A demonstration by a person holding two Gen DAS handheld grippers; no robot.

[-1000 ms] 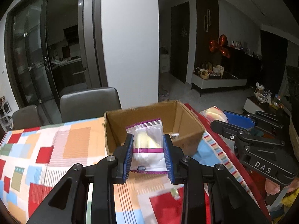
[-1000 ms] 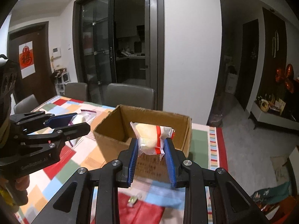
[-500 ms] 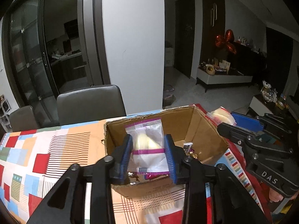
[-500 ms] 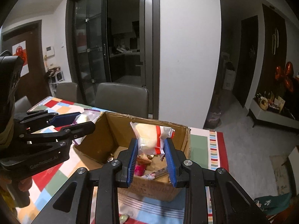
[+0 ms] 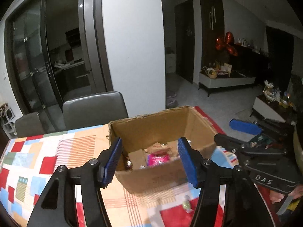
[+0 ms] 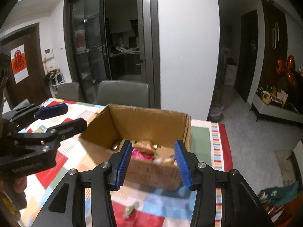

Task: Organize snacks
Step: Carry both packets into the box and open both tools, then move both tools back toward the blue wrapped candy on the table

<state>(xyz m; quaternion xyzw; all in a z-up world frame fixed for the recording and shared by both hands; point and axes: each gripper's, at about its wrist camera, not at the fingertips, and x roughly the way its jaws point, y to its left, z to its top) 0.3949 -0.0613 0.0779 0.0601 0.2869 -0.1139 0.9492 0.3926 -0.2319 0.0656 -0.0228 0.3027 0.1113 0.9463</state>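
An open cardboard box stands on the patchwork tablecloth; it also shows in the right wrist view. Several snack packets lie inside it, pink and tan ones among them, also seen in the right wrist view. My left gripper is open and empty, just above the box's near wall. My right gripper is open and empty, also over the near wall. Each gripper shows in the other's view: the right one and the left one, both open.
A small wrapped candy lies on the tablecloth in front of the box, also in the right wrist view. Grey chairs stand behind the table. The table's right edge drops to the floor.
Both grippers opened and let go of their packets, the purple-striped one from the left and the red-striped one from the right; the packets fell into the box.
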